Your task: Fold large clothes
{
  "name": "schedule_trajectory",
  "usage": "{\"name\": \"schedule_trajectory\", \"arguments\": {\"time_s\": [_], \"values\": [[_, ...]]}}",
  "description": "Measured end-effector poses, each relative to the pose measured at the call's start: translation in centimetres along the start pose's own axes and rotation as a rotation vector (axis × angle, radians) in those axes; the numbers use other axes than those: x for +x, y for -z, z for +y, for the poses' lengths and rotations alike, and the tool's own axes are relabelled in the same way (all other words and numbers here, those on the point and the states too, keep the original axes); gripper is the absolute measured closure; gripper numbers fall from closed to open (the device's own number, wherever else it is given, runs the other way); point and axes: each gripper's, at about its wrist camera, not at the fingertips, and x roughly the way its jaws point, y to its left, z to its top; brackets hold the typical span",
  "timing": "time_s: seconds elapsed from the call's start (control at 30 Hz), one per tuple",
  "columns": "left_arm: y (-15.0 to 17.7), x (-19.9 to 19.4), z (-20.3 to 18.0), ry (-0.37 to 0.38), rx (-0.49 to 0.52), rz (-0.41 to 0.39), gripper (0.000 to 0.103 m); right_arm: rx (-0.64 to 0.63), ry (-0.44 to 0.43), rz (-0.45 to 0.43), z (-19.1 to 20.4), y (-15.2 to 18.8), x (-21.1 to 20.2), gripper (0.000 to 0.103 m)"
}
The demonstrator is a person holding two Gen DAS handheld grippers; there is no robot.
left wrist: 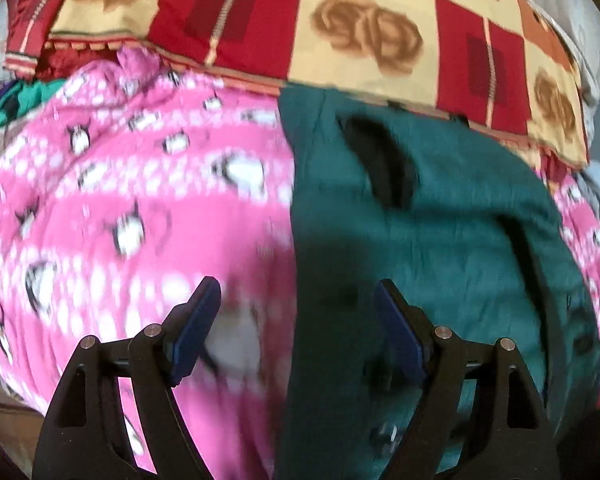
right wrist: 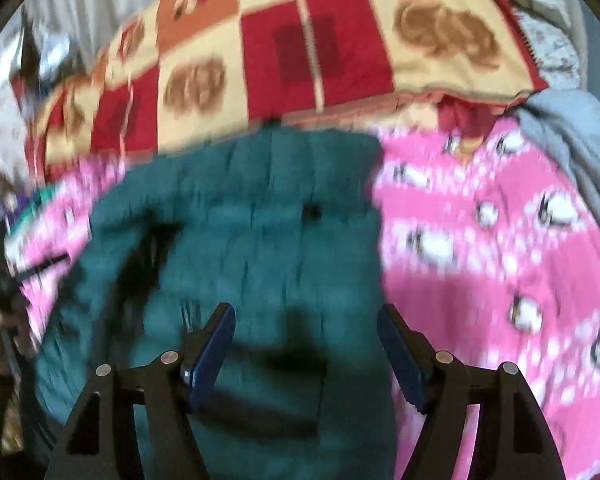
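A dark green garment [left wrist: 440, 240] with black openings lies spread on a pink penguin-print fleece blanket [left wrist: 120, 208]. My left gripper [left wrist: 298, 292] is open and empty, hovering over the garment's left edge where it meets the pink blanket. In the right wrist view the green garment [right wrist: 260, 220] fills the middle, with the pink blanket [right wrist: 500, 260] to its right. My right gripper [right wrist: 306, 318] is open and empty above the garment's near part. Both views are motion-blurred.
A red, cream and orange checked blanket [left wrist: 340, 28] lies folded beyond the garment; it also shows in the right wrist view [right wrist: 300, 48]. A grey cloth [right wrist: 572, 148] lies at the right. Other clothes [left wrist: 16, 100] sit at the far left.
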Motion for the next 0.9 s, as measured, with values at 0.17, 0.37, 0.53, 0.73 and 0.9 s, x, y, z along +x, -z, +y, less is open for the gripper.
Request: {"name": "schedule_trajectory", "arguments": {"time_s": [0.17,0.37,0.53,0.73,0.9], "values": [[2.6,0.1,-0.4,0.035,0.01,0.015,0.023,-0.132,0.08,0.142,1.6,4.4,2.6,0.032],[3.4,-3.2,-0.3,0.079,0.013,-0.052,0.023,-0.025,0.011,-0.064,-0.6,5.9,-3.0,0.032],[5.7,-5.0,0.2,0.081,0.013,-0.125,0.023,0.082,0.001,-0.095,-2.4,9.8,-4.4,0.032],[9.1,-3.6,1.8,0.127,-0.068,-0.057,0.023,0.075,0.045,-0.034,-2.3,12.8,-3.5,0.032],[9.6,-4.1,2.2,0.159,-0.09,-0.057,0.023,0.105,-0.134,-0.008,-2.5,13.6,-3.3,0.032]]}}
